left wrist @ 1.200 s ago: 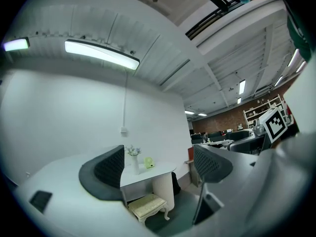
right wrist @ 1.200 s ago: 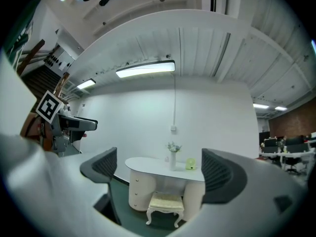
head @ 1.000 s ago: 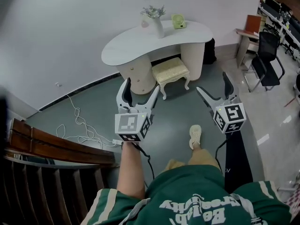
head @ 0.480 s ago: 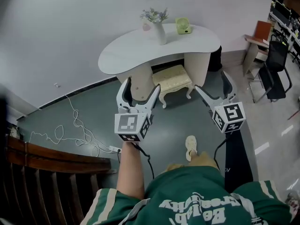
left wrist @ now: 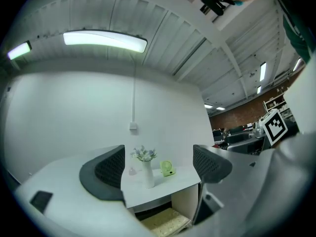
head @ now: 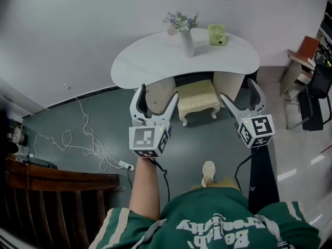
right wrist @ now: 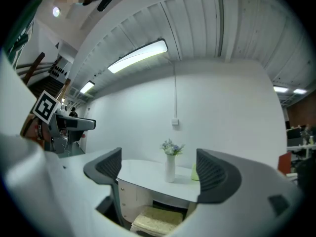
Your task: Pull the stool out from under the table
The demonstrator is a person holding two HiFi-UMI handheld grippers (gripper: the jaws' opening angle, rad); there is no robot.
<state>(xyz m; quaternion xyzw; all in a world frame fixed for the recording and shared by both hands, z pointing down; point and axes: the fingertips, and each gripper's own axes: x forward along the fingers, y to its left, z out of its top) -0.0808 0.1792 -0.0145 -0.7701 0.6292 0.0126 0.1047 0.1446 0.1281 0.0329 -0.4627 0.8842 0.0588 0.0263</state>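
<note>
Left gripper (head: 155, 95), right gripper (head: 238, 91) being carried nearer stool (head: 197, 94); both wide, empty, right just narrowing slightly. Stool judged light, rigid; seat rim being favoured for hold.

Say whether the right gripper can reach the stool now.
Likely yes, once nearer: the stool juts from under the table, nothing before it. The right gripper, jaws empty and just closing slightly, hangs short.

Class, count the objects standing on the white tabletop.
3: a white vase of flowers near the middle, a small pinkish item just left of it, a green fan to its right. None seems hidden.
</note>
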